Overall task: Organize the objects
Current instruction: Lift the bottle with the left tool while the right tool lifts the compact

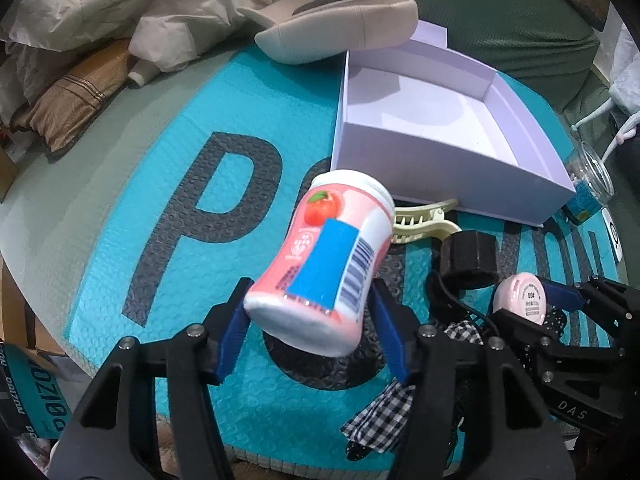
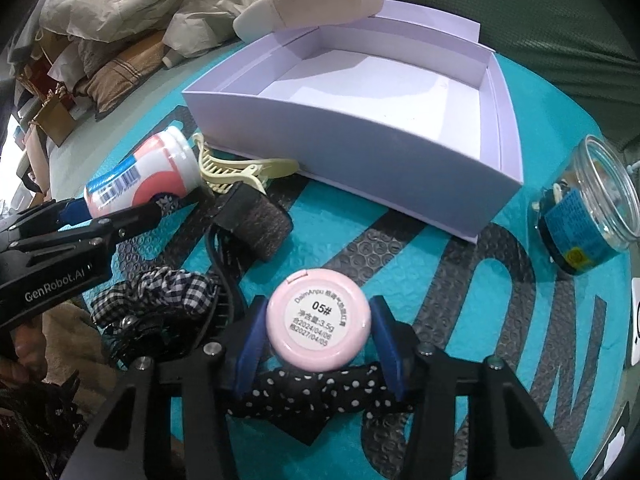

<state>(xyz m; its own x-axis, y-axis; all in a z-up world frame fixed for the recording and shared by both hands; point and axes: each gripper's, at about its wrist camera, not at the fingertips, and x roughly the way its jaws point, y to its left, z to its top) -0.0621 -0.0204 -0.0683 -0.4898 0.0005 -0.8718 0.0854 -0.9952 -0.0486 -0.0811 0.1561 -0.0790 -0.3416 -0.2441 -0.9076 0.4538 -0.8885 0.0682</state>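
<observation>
Two tongs grip: left tongs [image 1: 310, 322] clamp the peach bottle [image 1: 325, 259], cap tilted boxward; right tongs [image 2: 316, 336] clamp the pink compact [image 2: 319, 319].

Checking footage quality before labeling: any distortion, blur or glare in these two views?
Left wrist view: fisheye bends the lavender box edges, dark vignette corners, pink bottle sharp. Right wrist view: same curvature, round pink compact label readable, mild glare on the clear jar.

Both wrist views look closely along their tongs, sharing the lavender box [image 1: 448, 168].
</observation>
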